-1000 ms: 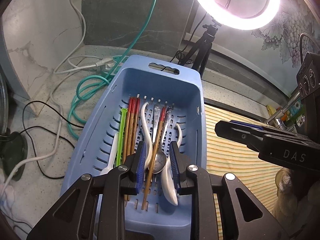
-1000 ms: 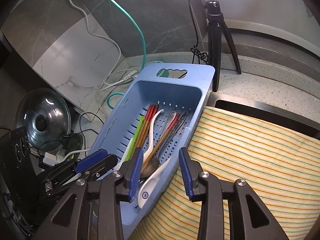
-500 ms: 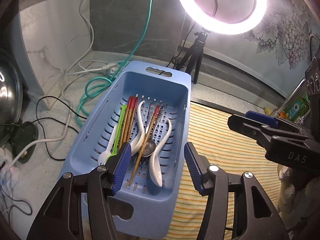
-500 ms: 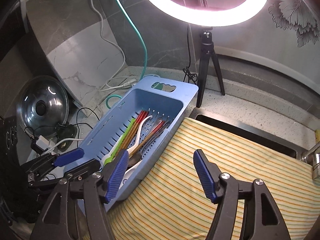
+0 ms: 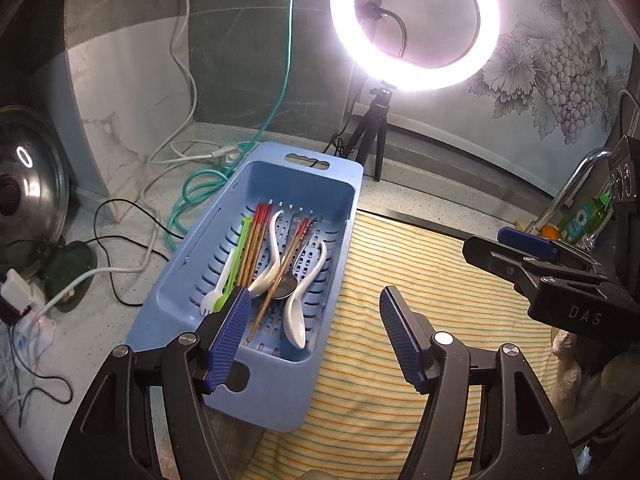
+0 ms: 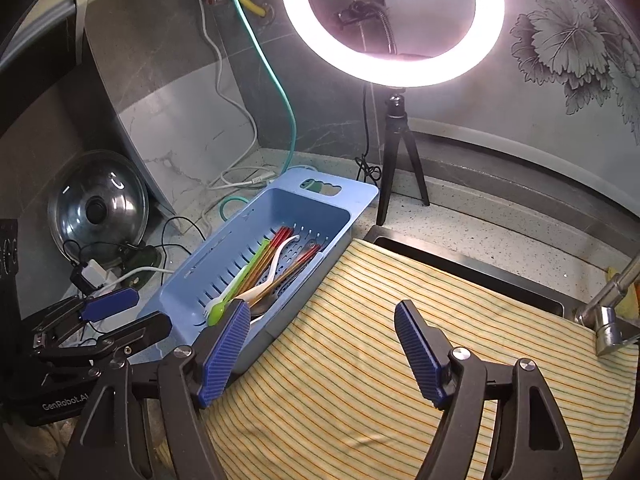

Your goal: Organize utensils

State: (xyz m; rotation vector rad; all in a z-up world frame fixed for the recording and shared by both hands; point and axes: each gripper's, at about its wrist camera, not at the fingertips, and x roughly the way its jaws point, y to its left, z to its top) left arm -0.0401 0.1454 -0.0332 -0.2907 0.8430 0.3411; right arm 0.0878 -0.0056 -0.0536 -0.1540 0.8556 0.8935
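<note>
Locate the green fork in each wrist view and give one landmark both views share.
Left wrist view: the green fork lies along the left side of the blue basket, left of centre, tines toward the camera.
Right wrist view: the green fork is left of centre, in the basket above the near left pad.
Shared landmark: the ring light, at the top of both views.

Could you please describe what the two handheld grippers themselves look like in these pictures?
Both the left gripper and right gripper have black angular frames with silver screws and ribbed blue pads on their fingers. The right one's body reads "DAS", the left one's "GenRobot.AI". No sleeve is visible.
</note>
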